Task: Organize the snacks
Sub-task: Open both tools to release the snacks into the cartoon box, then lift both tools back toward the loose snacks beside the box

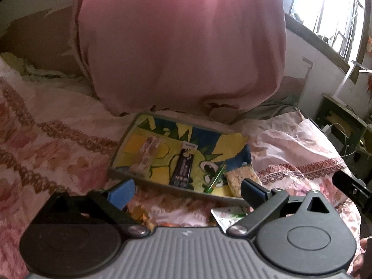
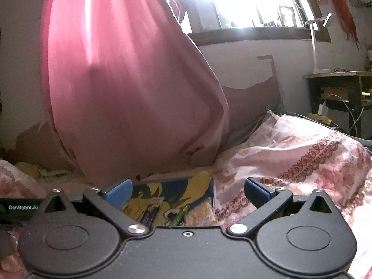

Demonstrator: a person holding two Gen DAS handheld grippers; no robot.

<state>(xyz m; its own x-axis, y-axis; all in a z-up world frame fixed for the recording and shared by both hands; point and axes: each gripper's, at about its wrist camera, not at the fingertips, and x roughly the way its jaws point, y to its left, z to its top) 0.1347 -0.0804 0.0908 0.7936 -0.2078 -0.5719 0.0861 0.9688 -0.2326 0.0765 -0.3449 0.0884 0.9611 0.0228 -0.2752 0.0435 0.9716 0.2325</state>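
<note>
window (image 2: pixel 244 2): bright glare | wall (image 2: pixel 237 69): peeling | bed (image 1: pixel 46 139): floral cover | desk (image 2: pixel 337 88): right

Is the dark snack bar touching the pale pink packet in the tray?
Apart. The left wrist view shows yellow tray surface between the dark snack bar and the pink packet.

Black linkage fingers (image 1: pixel 121 191), blue pads, silver pivot screws.

Bright daylight pours in through the window (image 2: pixel 244 2) and turns it almost pure white with glare. The pink curtain (image 2: pixel 121 74) shines where that light hits it. Below the window, the bed (image 1: pixel 58 125) looks dim and a bit fuzzy. Both pictures bend round, with dark corners.
</note>
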